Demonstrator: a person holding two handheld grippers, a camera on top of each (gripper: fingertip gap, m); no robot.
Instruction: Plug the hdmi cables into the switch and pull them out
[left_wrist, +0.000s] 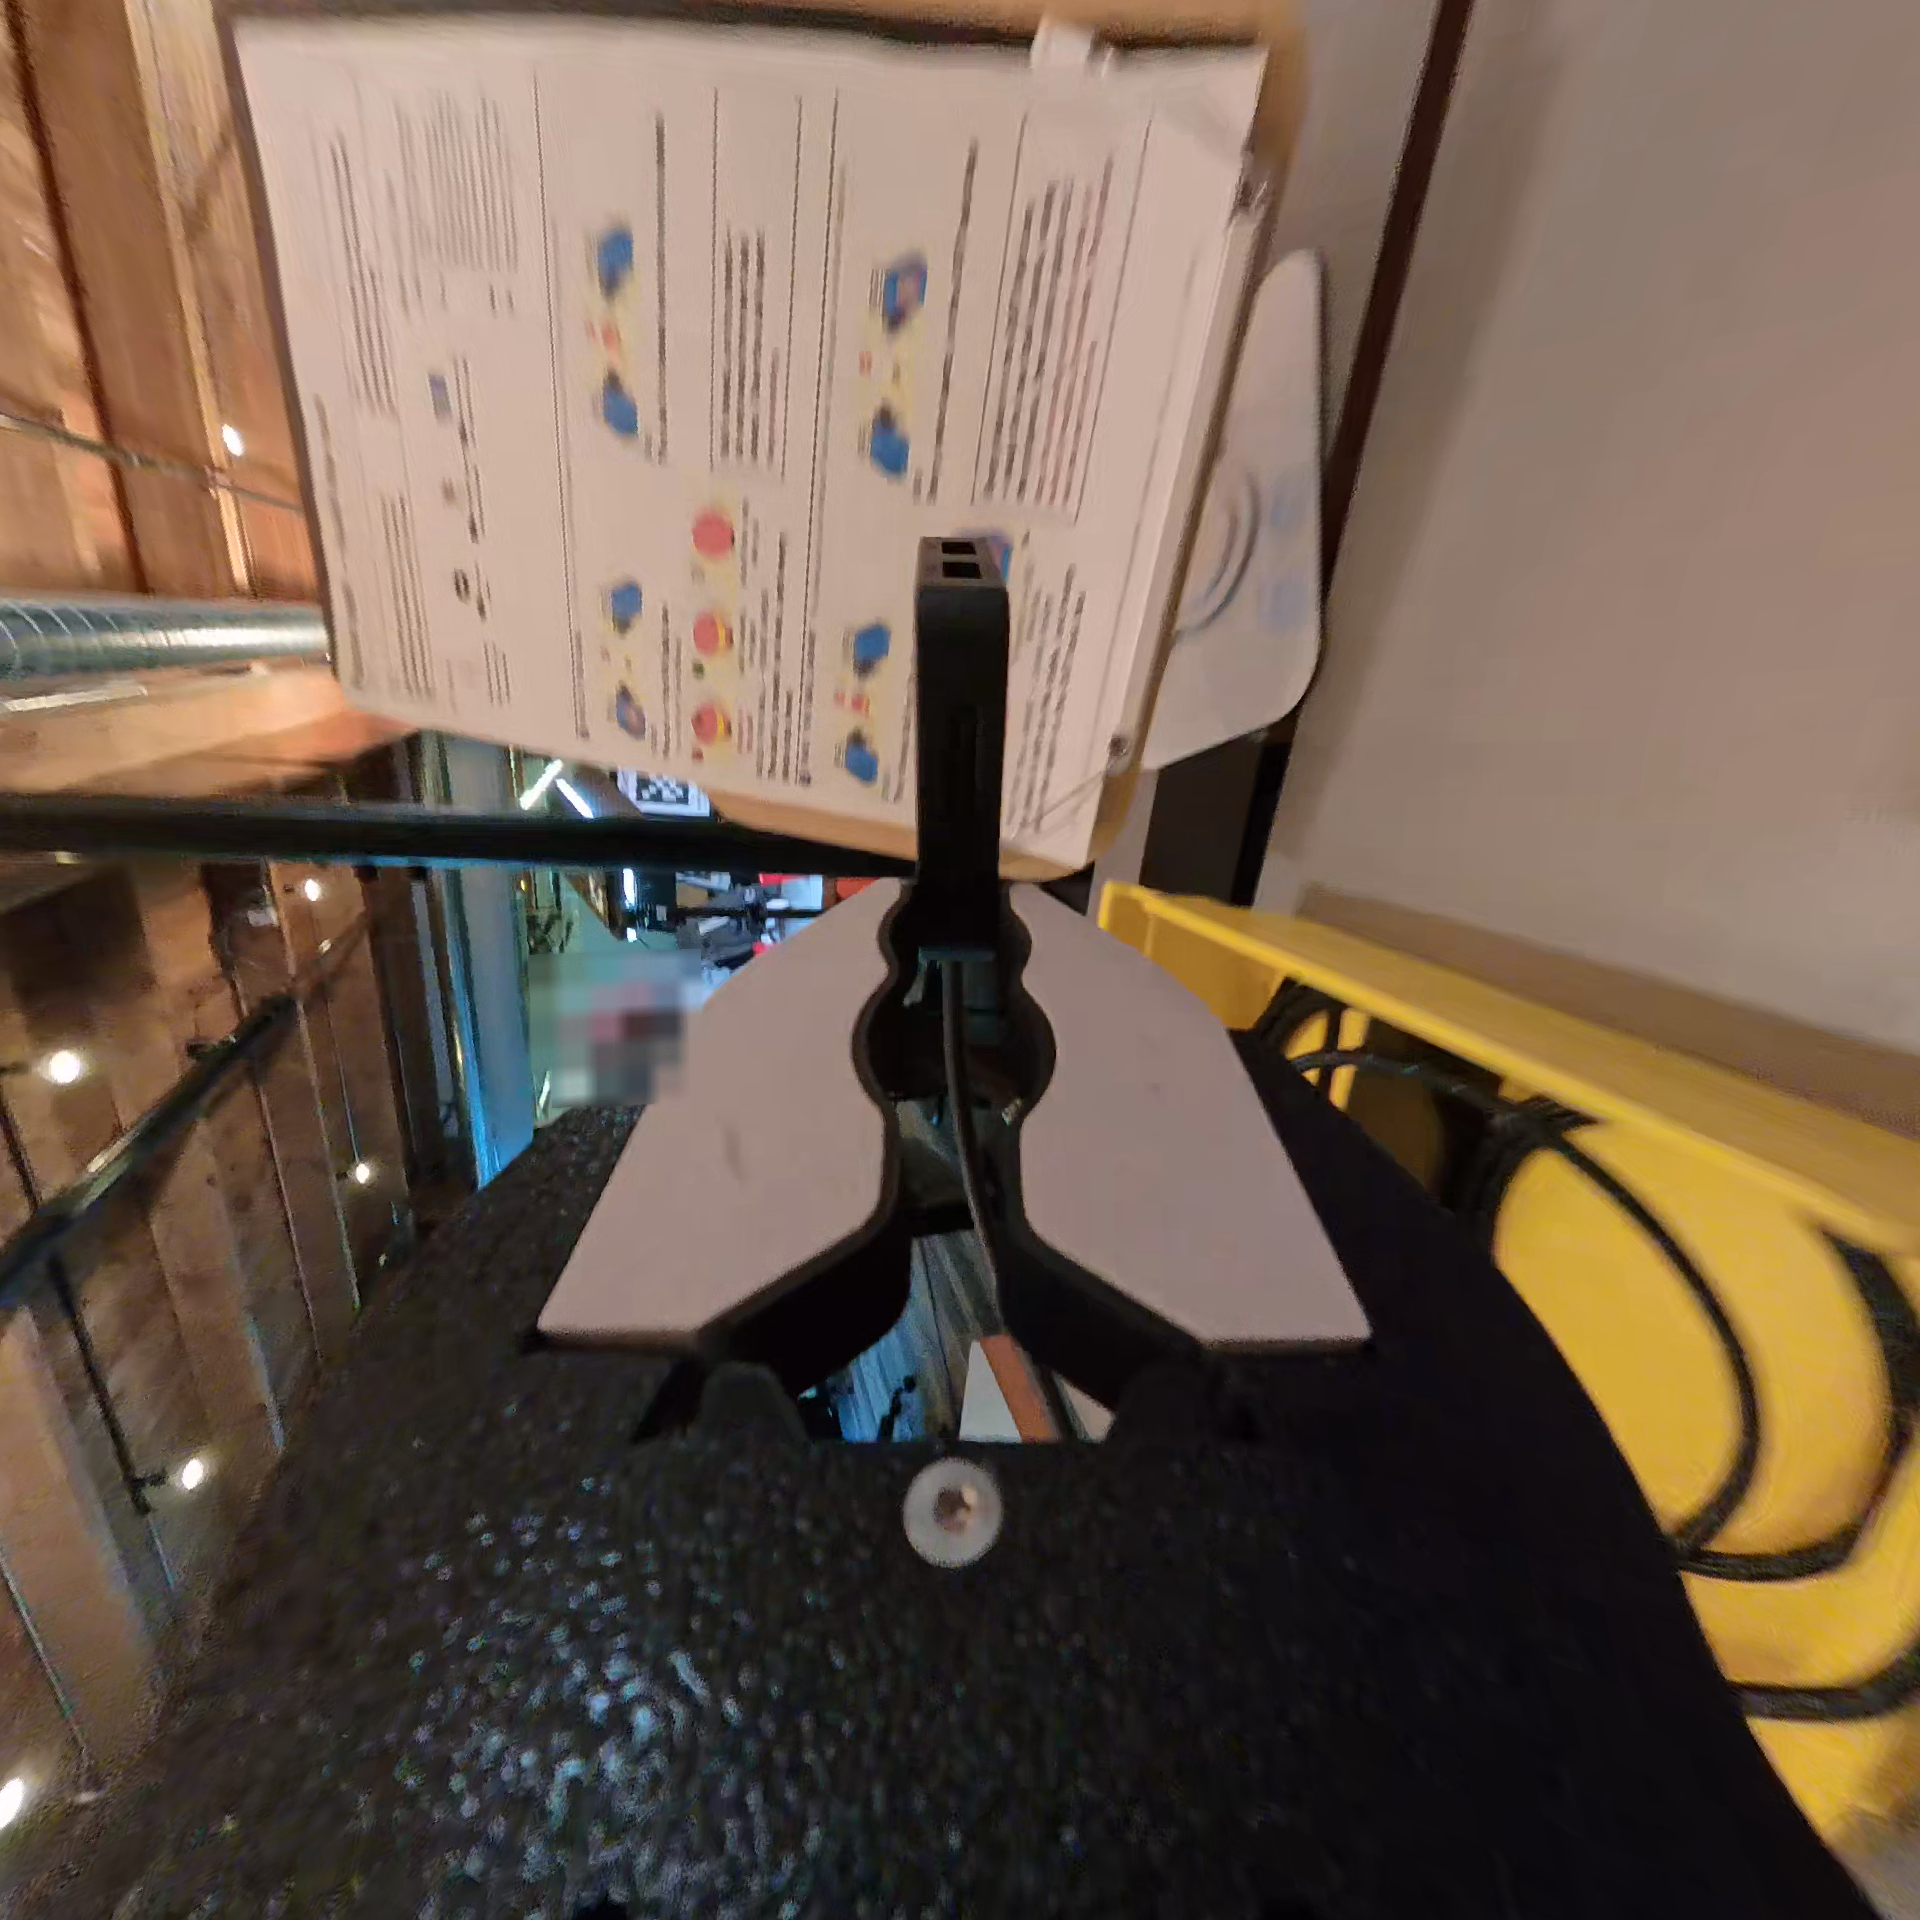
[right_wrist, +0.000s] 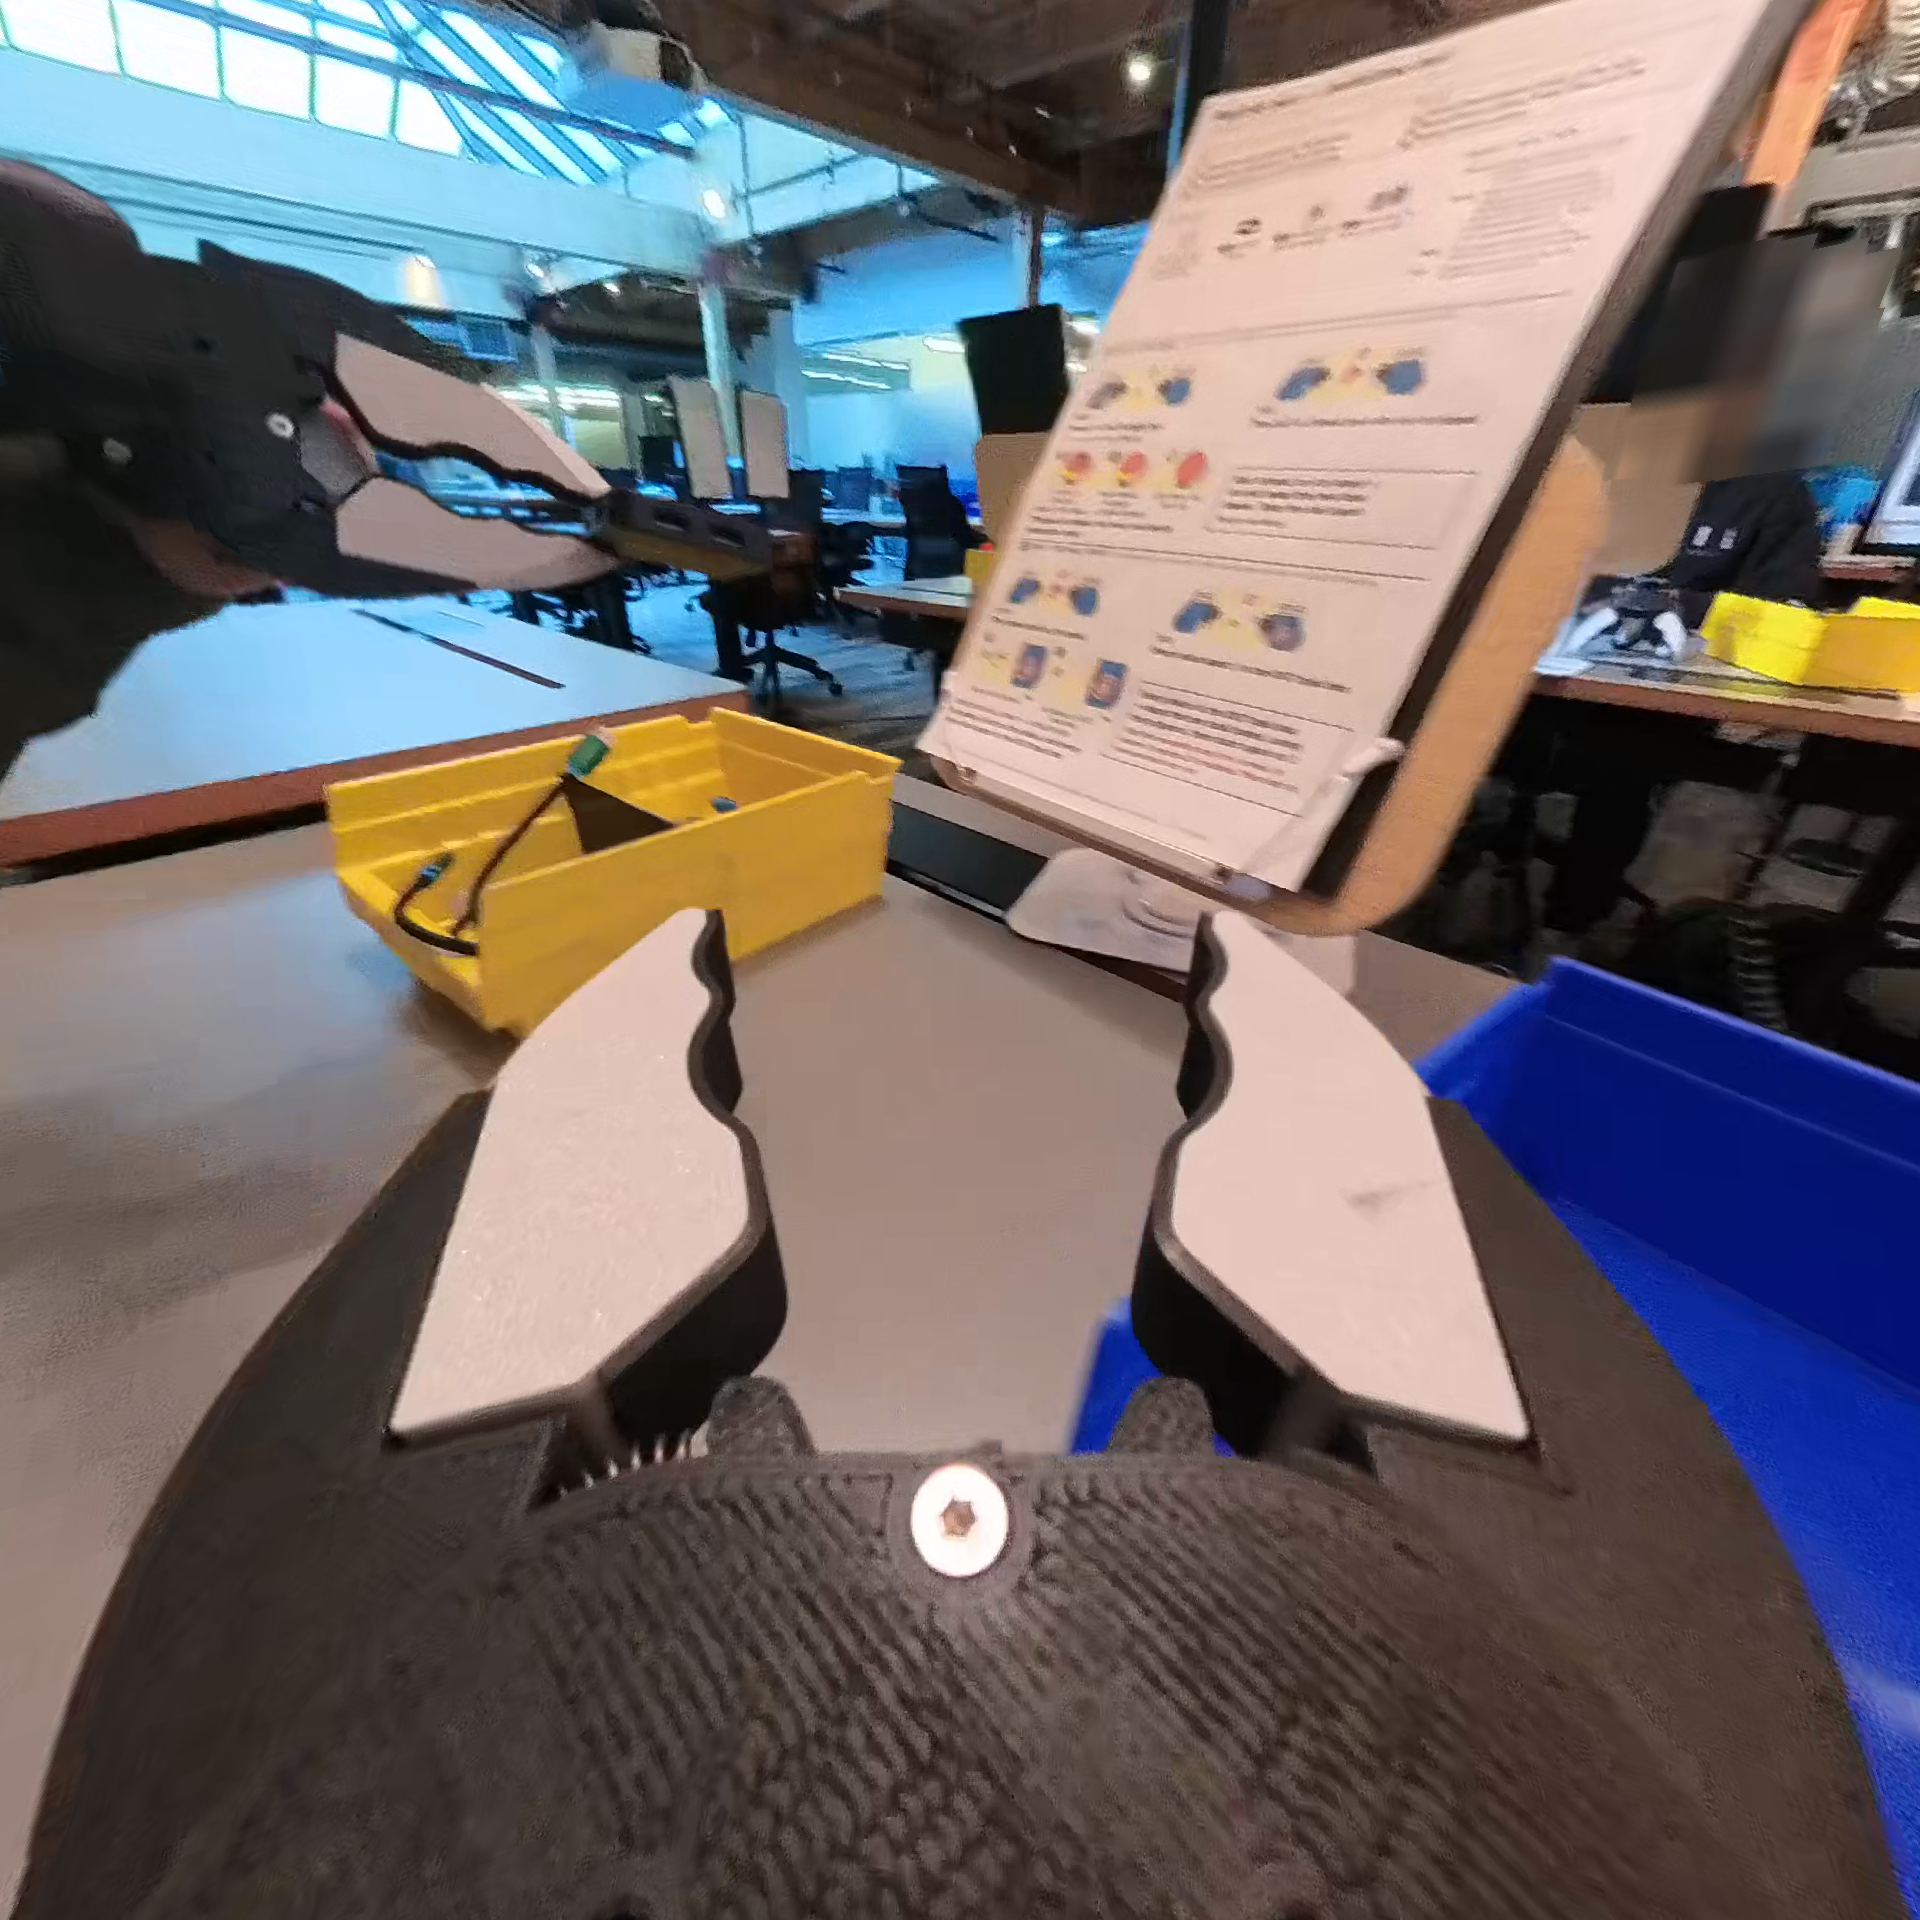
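Note:
My left gripper is shut on a black HDMI switch, which sticks out forward past the fingertips with its ports showing at the far end. A thin black cable runs back from the switch between the fingers. In the right wrist view the left gripper holds the switch in the air at the upper left. My right gripper is open and empty, low over the grey table. A black cable with green plug ends lies in a yellow bin.
A blue bin stands by the right gripper's right side. An instruction sheet on a tilted board stands at the table's back right. The yellow bin with coiled black cables shows in the left wrist view. A person sits at a desk far right.

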